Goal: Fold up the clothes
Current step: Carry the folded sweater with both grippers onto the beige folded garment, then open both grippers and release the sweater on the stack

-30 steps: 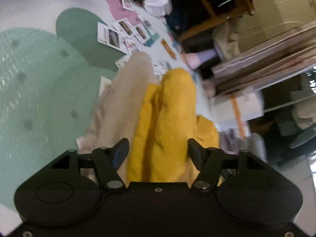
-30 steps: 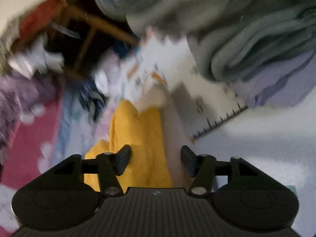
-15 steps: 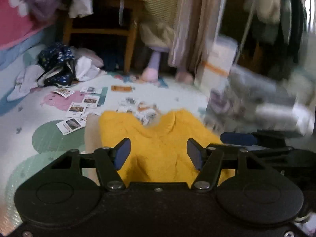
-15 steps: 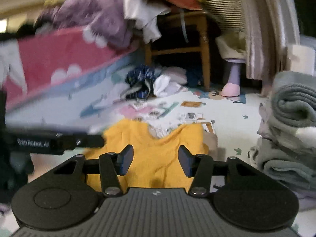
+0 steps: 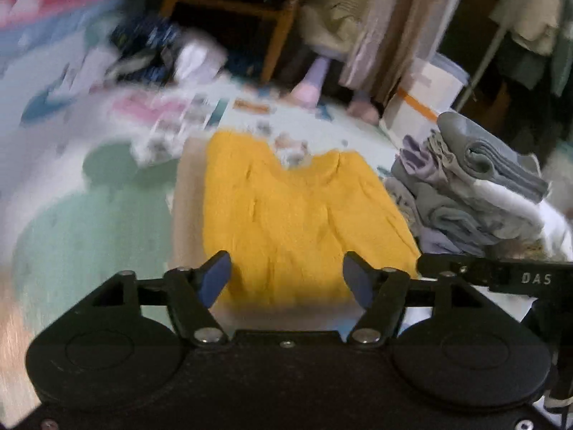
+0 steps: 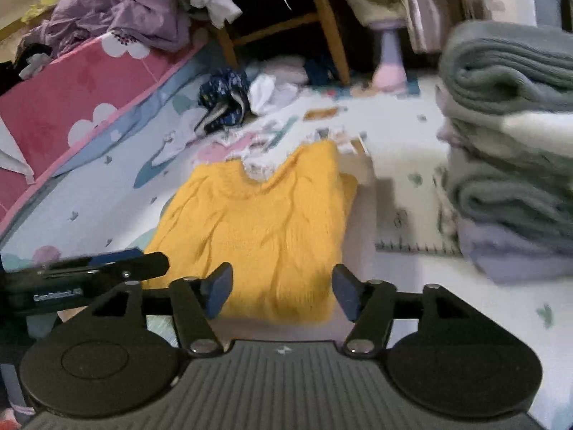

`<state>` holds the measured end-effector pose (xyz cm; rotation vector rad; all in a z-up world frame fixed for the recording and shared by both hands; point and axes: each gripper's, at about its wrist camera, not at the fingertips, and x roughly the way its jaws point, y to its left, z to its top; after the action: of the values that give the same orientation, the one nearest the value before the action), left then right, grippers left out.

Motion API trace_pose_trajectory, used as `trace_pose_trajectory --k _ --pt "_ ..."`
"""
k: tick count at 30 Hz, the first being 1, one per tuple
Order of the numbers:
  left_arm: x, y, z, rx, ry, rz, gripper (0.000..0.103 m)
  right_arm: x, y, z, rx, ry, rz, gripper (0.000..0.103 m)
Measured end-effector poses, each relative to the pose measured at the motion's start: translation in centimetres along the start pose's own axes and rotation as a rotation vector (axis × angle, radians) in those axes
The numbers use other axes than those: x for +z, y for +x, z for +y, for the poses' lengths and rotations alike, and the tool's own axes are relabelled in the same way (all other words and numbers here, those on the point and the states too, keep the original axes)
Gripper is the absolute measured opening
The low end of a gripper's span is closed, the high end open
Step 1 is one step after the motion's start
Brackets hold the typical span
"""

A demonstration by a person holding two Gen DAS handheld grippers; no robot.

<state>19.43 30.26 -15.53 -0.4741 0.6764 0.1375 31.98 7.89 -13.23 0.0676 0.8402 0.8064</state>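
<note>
Since the earlier frame both views rolled level. Yellow sweater (image 5: 301, 222) lies flat on the floor mat (image 5: 89, 215), centre frame. Left gripper (image 5: 286, 279) and right gripper (image 6: 279, 290) fingers opening, wide, holding nothing.

Dim, motion-blurred, fisheye-warped edges

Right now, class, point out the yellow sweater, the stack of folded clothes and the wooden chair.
yellow sweater (image 6: 265, 229): right wrist view, middle of its front.
stack of folded clothes (image 5: 476, 193): left wrist view, grey folded layers.
wooden chair (image 6: 331, 25): right wrist view, its front leg.
</note>
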Motion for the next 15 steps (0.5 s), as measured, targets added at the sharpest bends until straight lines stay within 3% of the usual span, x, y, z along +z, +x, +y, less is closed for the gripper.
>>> trace_pose_trajectory --k 3,4,7,9,12,15 --pt "0.1 -2.3 -1.6 0.006 -0.083 0.074 0.078 0.3 -2.9 -0.1 -0.01 0.03 0.061 0.071" --pt "0.7 -3.2 -2.5 0.018 -0.086 0.085 0.08 0.6 -4.1 0.1 -0.008 0.044 0.072 0.076" --pt "2.9 -6.5 -5.9 0.086 -0.024 0.088 0.101 2.2 -7.4 1.3 -0.023 0.083 0.095 0.085" --pt "4.7 -8.9 -8.3 0.136 0.041 0.069 0.102 3.7 -9.9 2.7 -0.034 0.078 0.093 0.089" --pt "7.4 -12.6 -11.3 0.229 0.103 0.061 0.102 6.1 -13.7 5.5 -0.08 0.022 0.067 0.103" --pt "9.9 -16.5 -13.8 0.262 0.148 0.049 0.103 8.3 -17.7 7.6 -0.093 0.007 0.043 0.102"
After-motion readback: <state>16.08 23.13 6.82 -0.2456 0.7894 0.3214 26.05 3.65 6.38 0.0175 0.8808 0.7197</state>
